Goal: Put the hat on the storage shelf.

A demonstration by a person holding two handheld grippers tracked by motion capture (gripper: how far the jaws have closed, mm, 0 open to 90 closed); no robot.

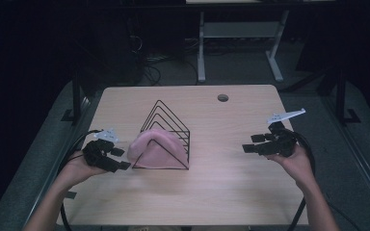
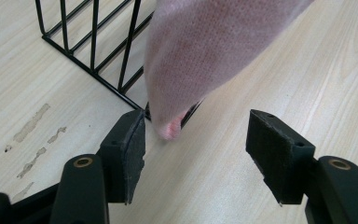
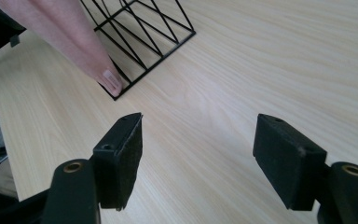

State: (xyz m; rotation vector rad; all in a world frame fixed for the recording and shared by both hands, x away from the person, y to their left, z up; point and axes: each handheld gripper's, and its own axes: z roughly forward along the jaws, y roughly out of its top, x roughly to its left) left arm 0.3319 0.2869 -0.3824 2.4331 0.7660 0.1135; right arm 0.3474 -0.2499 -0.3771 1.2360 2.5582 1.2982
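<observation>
A pink knitted cloth (image 1: 153,150) hangs over the front of a black wire rack (image 1: 166,129) at the middle of the wooden table (image 1: 231,192). My left gripper (image 1: 117,159) is open just left of the cloth. In the left gripper view the cloth's lower tip (image 2: 170,128) hangs just beyond the open jaws, close to the left pad (image 2: 131,149). My right gripper (image 1: 252,144) is open over bare table, well right of the rack. The right gripper view shows the cloth (image 3: 70,42) and rack (image 3: 144,32) farther off.
A round cable hole (image 1: 223,97) sits near the table's far edge. Behind the table stands a white desk frame (image 1: 241,38) on a dark floor. Cables trail from both grippers off the table's sides.
</observation>
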